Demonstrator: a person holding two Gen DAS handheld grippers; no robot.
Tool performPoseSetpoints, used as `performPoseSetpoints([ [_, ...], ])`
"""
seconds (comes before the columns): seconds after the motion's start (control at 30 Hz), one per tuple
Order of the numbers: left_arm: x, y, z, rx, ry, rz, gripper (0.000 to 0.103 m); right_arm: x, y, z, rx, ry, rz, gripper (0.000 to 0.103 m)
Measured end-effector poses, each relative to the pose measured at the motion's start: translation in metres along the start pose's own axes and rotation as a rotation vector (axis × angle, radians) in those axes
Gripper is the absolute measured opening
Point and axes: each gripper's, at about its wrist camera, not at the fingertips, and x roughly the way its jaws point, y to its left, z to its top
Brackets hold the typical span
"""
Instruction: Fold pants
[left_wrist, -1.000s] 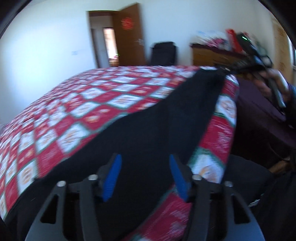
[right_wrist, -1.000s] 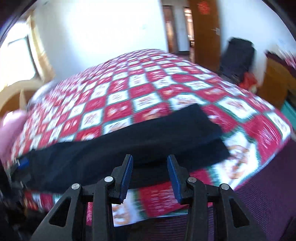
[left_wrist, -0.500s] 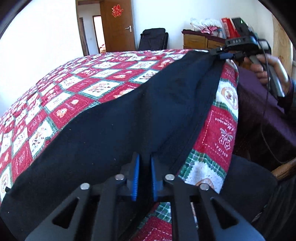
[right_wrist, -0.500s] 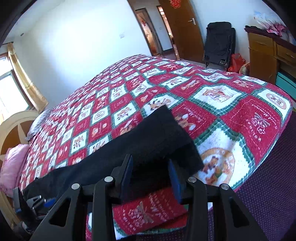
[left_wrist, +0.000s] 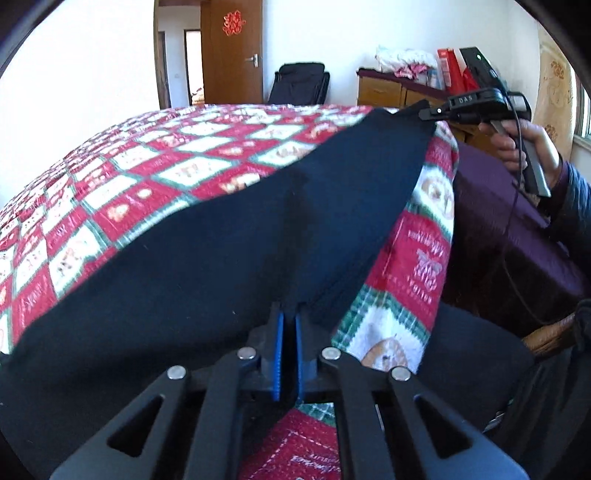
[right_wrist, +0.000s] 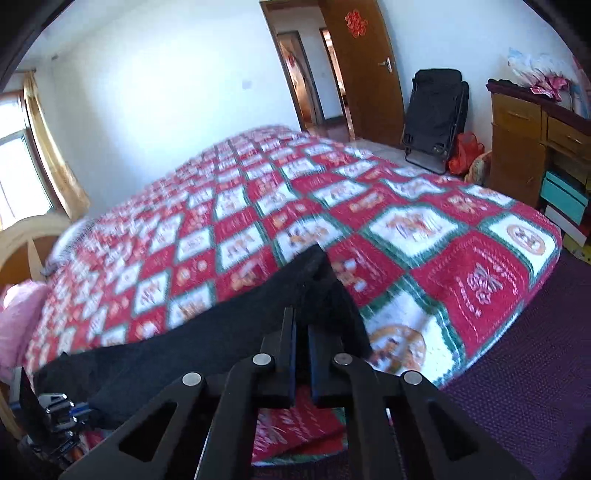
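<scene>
Left claw (left_wrist: 287, 345) — pinching pants (left_wrist: 229, 236) | right claw (right_wrist: 301, 350) — pinching far end

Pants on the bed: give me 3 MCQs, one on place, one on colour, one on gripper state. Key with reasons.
1. Where do the pants lie?
A. Along the near edge of the quilt
B. On the folded chair by the door
C. On the dresser

2. What colour are the pants?
A. Red
B. Dark, black to navy
C. White

3. What state is the left gripper in?
A. Wide open above the cloth
B. Out of view
C. Shut on the pants

Key:
1 A, the dark cloth runs along the quilt's near edge in both wrist views.
2 B, it reads black to navy against the red, white and green squares.
3 C, its blue pads pinch cloth between them; the right gripper clamps the other end the same way.
</scene>
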Motion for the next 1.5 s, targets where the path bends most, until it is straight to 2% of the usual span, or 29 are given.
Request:
performPoseSetpoints([
  [0.03,0.001,-0.002,-0.001,0.009,0.001,0.007,0.016,0.003,-0.003,-0.001,0.012,0.009,-0.008,0.005],
  [0.07,0.0,-0.005,-0.001,0.021,-0.008,0.025,0.018,0.007,-0.009,-0.003,0.045,0.018,-0.005,0.005],
  [0.1,-0.001,-0.005,-0.001,0.026,-0.013,0.037,0.03,0.007,-0.013,-0.003,0.069,0.022,0.008,0.006],
  [0.13,-0.004,-0.006,-0.002,0.026,-0.021,0.047,0.047,0.006,-0.014,-0.002,0.073,0.019,0.006,0.008],
  [0.17,-0.007,-0.005,-0.002,0.023,-0.034,0.055,0.054,0.001,-0.012,0.0,0.062,0.001,-0.031,0.012],
  [0.2,-0.011,-0.005,-0.002,0.02,-0.053,0.07,0.065,-0.007,-0.008,0.002,0.037,-0.039,-0.101,0.027],
  [0.23,-0.018,-0.004,-0.003,0.011,-0.081,0.074,0.066,-0.015,-0.003,0.003,0.015,-0.084,-0.152,0.038],
  [0.3,-0.026,-0.002,-0.003,-0.005,-0.103,0.067,0.066,-0.029,0.005,0.006,-0.008,-0.146,-0.171,0.039],
  [0.4,-0.031,0.004,-0.004,-0.021,-0.113,0.094,0.067,-0.033,0.025,0.011,-0.049,-0.181,-0.047,0.039],
  [0.47,-0.031,0.01,-0.006,-0.03,-0.107,0.131,0.068,-0.018,0.039,0.014,-0.082,-0.13,0.067,0.04],
  [0.53,-0.032,0.02,-0.009,-0.058,-0.101,0.167,0.072,0.003,0.047,0.016,-0.09,-0.075,0.101,0.04],
  [0.63,-0.036,0.042,-0.021,-0.116,-0.082,0.255,0.073,0.048,0.043,0.017,-0.073,0.068,-0.03,0.04],
  [0.67,-0.04,0.052,-0.028,-0.137,-0.079,0.286,0.073,0.056,0.038,0.015,-0.066,0.076,-0.063,0.04],
  [0.7,-0.046,0.061,-0.034,-0.162,-0.077,0.309,0.073,0.053,0.039,0.014,-0.077,0.053,-0.059,0.04],
  [0.77,-0.065,0.087,-0.054,-0.24,-0.079,0.366,0.073,0.046,0.05,0.012,-0.127,0.056,-0.097,0.04],
  [0.83,-0.086,0.105,-0.071,-0.284,-0.093,0.429,0.074,0.034,0.066,0.01,-0.164,0.012,-0.103,0.04],
  [0.9,-0.102,0.117,-0.085,-0.299,-0.095,0.498,0.074,0.025,0.083,0.008,-0.187,-0.013,-0.048,0.04],
  [0.97,-0.119,0.137,-0.101,-0.352,-0.097,0.552,0.076,0.027,0.106,0.005,-0.202,-0.002,0.037,0.04],
  [1.1,-0.133,0.162,-0.125,-0.433,-0.092,0.626,0.076,0.043,0.181,-0.003,-0.27,0.084,0.252,0.04],
  [1.17,-0.131,0.17,-0.136,-0.456,-0.074,0.643,0.076,0.055,0.231,-0.011,-0.306,0.133,0.371,0.04],
  [1.2,-0.13,0.174,-0.143,-0.471,-0.075,0.647,0.079,0.06,0.253,-0.015,-0.316,0.162,0.422,0.04],
  [1.27,-0.136,0.177,-0.153,-0.498,-0.114,0.636,0.083,0.074,0.299,-0.023,-0.328,0.223,0.512,0.04],
  [1.4,-0.149,0.182,-0.157,-0.504,-0.137,0.673,0.083,0.1,0.383,-0.042,-0.35,0.342,0.624,0.04],
  [1.5,-0.166,0.196,-0.168,-0.555,-0.176,0.702,0.083,0.115,0.43,-0.056,-0.381,0.398,0.648,0.04],
])
